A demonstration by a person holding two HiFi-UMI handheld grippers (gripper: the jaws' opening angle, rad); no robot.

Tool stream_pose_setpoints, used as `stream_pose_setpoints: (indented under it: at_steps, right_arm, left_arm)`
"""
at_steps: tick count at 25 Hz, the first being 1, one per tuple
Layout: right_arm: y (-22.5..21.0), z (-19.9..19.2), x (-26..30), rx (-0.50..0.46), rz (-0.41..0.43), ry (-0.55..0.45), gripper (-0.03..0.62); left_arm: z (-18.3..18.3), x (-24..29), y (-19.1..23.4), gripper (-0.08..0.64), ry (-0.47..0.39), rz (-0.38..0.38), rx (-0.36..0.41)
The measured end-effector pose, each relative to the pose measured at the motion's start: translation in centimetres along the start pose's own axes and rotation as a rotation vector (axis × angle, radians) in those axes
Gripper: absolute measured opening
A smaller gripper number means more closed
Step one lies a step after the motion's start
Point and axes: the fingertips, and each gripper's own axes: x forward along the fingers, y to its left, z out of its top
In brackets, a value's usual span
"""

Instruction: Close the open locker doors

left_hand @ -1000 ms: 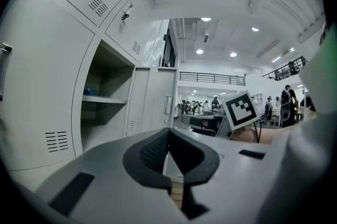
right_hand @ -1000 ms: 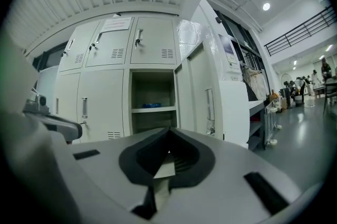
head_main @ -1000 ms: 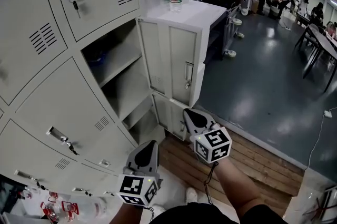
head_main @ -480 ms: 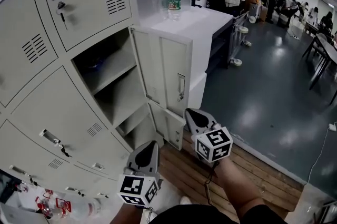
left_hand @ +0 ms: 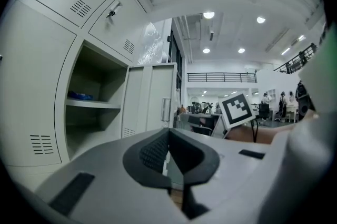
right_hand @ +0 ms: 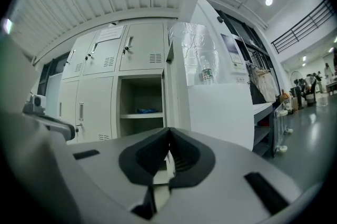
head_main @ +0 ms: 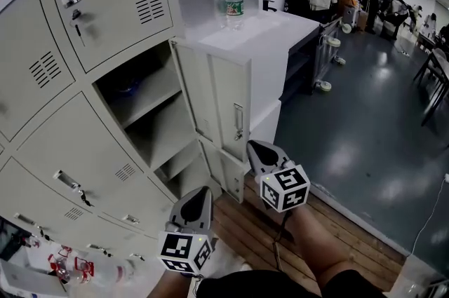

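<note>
Grey locker bank (head_main: 84,149) at left, edges cut off by frame. One compartment (head_main: 144,107) open, door (head_main: 217,100) swung out. Blue item (left_hand: 81,95) on shelf indistinct. Left gripper (head_main: 199,191) and right gripper (head_main: 257,148) both have jaws closed, empty. Right tip near door's lower corner, contact unclear.

Head view steeply downward, gripper views facing lockers (head_main: 84,128)

Grey left gripper (head_main: 201,191), right gripper (head_main: 254,146) — black pads (left_hand: 152,152), black-and-white marker cubes (head_main: 285,188)
</note>
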Motion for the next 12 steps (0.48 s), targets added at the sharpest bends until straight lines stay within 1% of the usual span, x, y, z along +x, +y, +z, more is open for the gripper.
stream_pose_setpoints:
  at_steps: [1,2,4,6,12]
  right_arm:
    - [-0.2,0.1,0.1,0.001,-0.001,-0.004,0.007]
    - [-0.3,0.2,0.2,0.004,0.001,-0.008,0.054]
    - [-0.5,0.4,0.5,0.013,0.008,-0.013,0.075]
    - [-0.7,0.5,0.9,0.019,0.013,-0.015,0.108]
    - [-1.8,0.9,2.3,0.031,-0.002,-0.024,0.15]
  left_arm:
    - [0.0,0.0,0.0,0.003,0.002,0.003,0.0]
    - [0.0,0.0,0.0,0.003,0.003,0.005,0.001]
    - [-0.1,0.1,0.1,0.004,0.005,0.009,0.002]
    - [-0.2,0.2,0.3,0.003,0.007,0.013,0.002]
    - [-0.3,0.5,0.9,0.003,0.013,0.015,0.007]
